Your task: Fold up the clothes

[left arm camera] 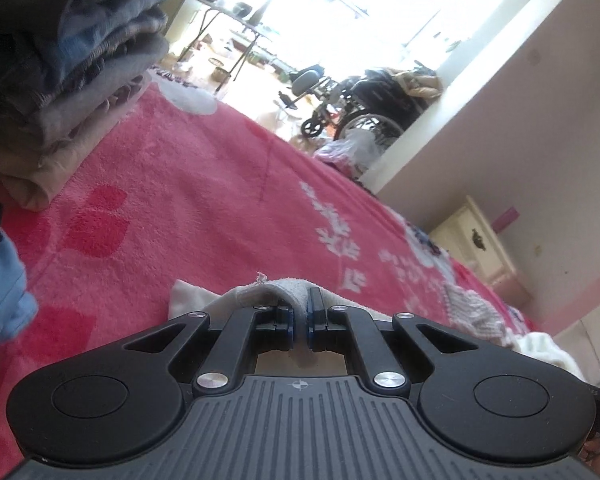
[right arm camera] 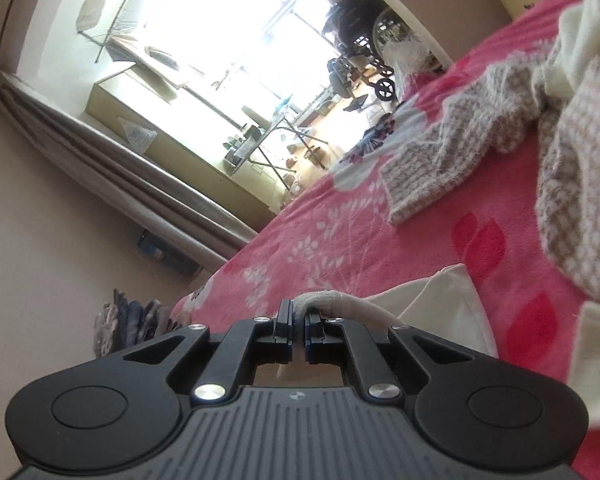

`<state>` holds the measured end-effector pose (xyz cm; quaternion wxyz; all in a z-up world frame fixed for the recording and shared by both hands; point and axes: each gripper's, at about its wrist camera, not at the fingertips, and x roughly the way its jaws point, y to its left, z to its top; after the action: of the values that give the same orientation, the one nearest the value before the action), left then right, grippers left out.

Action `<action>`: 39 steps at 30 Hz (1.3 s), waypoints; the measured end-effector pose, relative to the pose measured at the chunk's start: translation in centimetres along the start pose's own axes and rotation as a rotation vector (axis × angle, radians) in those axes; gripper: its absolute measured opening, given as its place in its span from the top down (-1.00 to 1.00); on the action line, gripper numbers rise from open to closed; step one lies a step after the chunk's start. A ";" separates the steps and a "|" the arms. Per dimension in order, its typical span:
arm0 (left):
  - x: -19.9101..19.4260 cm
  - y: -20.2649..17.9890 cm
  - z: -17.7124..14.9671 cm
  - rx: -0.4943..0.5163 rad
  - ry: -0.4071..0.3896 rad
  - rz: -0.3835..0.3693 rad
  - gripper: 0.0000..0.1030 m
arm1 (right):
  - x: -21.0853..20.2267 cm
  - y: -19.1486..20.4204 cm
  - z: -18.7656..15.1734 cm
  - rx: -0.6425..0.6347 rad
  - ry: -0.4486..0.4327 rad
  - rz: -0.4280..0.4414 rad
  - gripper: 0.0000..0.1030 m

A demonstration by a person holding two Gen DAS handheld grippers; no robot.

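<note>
Left wrist: my left gripper point(left arm camera: 299, 312) pinches the cream garment point(left arm camera: 268, 290) low over the pink blanket point(left arm camera: 188, 184); folded stack point(left arm camera: 60, 80) far left. Right wrist: right gripper point(right arm camera: 298, 314) pinches its other edge; knitted sweater point(right arm camera: 460, 152) lies unfolded far right, so more remains.

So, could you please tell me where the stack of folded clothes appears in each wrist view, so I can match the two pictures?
Left wrist view: the stack of folded clothes fills the upper left corner, resting on the pink blanket.
Right wrist view: the same stack is small and far off at lower left, at the blanket's far edge, just above the tool's body.
Shared landmark: the wheelchair by the bright window.
</note>
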<state>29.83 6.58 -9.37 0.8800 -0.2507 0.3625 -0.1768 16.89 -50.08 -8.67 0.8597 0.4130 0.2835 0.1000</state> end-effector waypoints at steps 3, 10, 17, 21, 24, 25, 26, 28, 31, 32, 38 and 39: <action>1.6 0.7 0.0 0.005 0.020 0.026 0.92 | 2.1 -1.4 0.1 0.025 0.009 -0.023 0.88; 4.7 5.5 0.2 -0.251 0.126 -0.032 0.84 | 7.4 -7.1 0.9 0.312 0.065 -0.039 0.67; 2.5 8.3 0.7 -0.433 0.032 -0.098 0.41 | 5.8 -9.5 1.1 0.494 -0.088 0.049 0.16; -0.6 8.0 0.9 -0.402 0.006 -0.113 0.39 | 3.5 -7.6 1.4 0.389 -0.096 0.052 0.16; -3.2 6.7 -0.3 -0.293 0.053 -0.089 0.35 | 1.5 -5.2 0.8 0.244 -0.026 -0.012 0.16; -4.2 6.2 -0.9 -0.256 0.078 -0.076 0.33 | 0.5 -4.5 0.1 0.203 -0.003 -0.041 0.16; -5.2 5.9 -1.8 -0.224 0.104 -0.068 0.30 | -0.8 -3.9 -0.7 0.172 0.012 -0.069 0.16; -7.2 5.4 -3.5 -0.162 0.142 -0.039 0.26 | -3.3 -3.4 -2.3 0.134 0.033 -0.123 0.14; -10.3 4.9 -6.2 -0.082 0.188 0.006 0.16 | -7.3 -3.9 -5.1 0.120 0.056 -0.212 0.12; -11.1 5.1 -7.0 -0.077 0.201 0.013 0.11 | -8.6 -4.0 -6.1 0.115 0.064 -0.241 0.12; -12.4 5.1 -10.4 -0.004 0.241 0.056 0.05 | -12.9 -3.8 -9.8 0.042 0.101 -0.326 0.12; -12.4 5.0 -10.9 0.011 0.245 0.063 0.05 | -13.1 -3.7 -10.1 0.022 0.107 -0.330 0.12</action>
<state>14.23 13.36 -12.05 0.8356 -0.2109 0.4741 -0.1802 0.14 -51.15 -11.22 0.8435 0.3643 0.3939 -0.0240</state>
